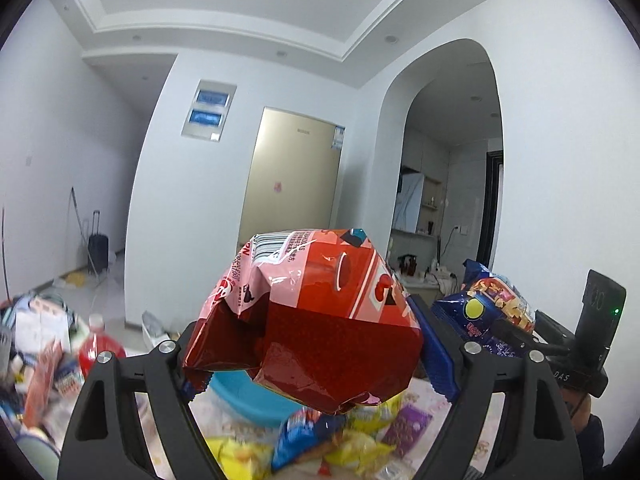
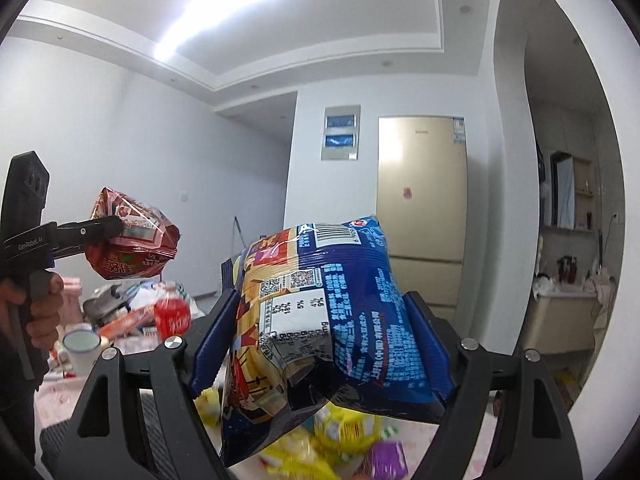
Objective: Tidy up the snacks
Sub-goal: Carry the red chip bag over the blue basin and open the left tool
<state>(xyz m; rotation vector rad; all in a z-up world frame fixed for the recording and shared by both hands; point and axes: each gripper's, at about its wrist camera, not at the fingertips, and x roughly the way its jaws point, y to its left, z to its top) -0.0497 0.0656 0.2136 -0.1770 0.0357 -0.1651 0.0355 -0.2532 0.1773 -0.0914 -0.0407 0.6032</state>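
Note:
My left gripper (image 1: 308, 344) is shut on a red and pink snack bag (image 1: 312, 320) and holds it high above the table. It also shows in the right wrist view (image 2: 132, 246), at the left, in the left gripper (image 2: 100, 236). My right gripper (image 2: 320, 344) is shut on a blue snack bag (image 2: 328, 320), also lifted above the table. That blue bag shows at the right in the left wrist view (image 1: 488, 312). Below lies a pile of yellow, blue and purple snack packets (image 1: 332, 440).
A blue basin (image 1: 248, 396) sits on the table behind the pile. A red drink bottle (image 2: 172, 312), a white mug (image 2: 82, 348) and mixed clutter stand at the left. A gold fridge (image 2: 420, 200) and an arched doorway are behind.

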